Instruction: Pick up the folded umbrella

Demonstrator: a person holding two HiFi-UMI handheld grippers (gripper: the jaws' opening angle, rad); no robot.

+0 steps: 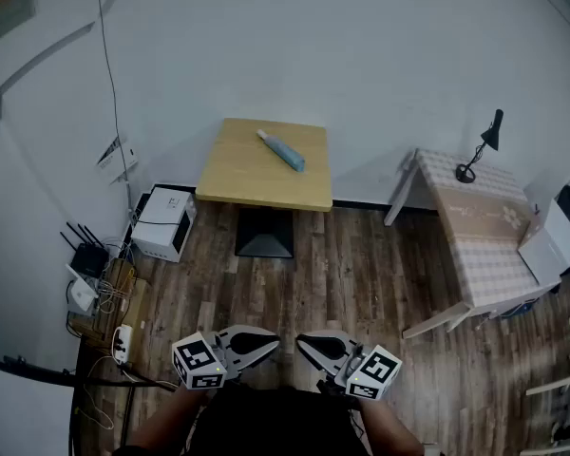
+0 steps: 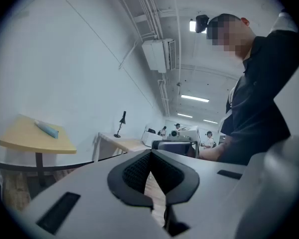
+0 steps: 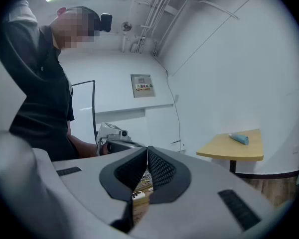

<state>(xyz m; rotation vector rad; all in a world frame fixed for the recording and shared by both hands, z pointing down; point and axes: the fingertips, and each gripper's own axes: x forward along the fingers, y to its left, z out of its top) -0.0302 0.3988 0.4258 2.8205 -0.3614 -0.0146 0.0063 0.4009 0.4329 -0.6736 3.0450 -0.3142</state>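
1. Umbrella [image 1: 281,149] lay flat on the bench [image 1: 230,180] by the wall, towards its far side, untouched.
2. L gripper [image 1: 266,344] & R gripper [image 1: 309,346] were held close to the person's body, well apart from the bench. Both sets of fingers were clenched, tips together, nothing between.
3. Judged progress: not begun. Approach, opening, grasp & lift were all left to do.

We could read nothing: print on the wall notice [image 3: 143,86] and the poster [image 1: 2,3] was too small.
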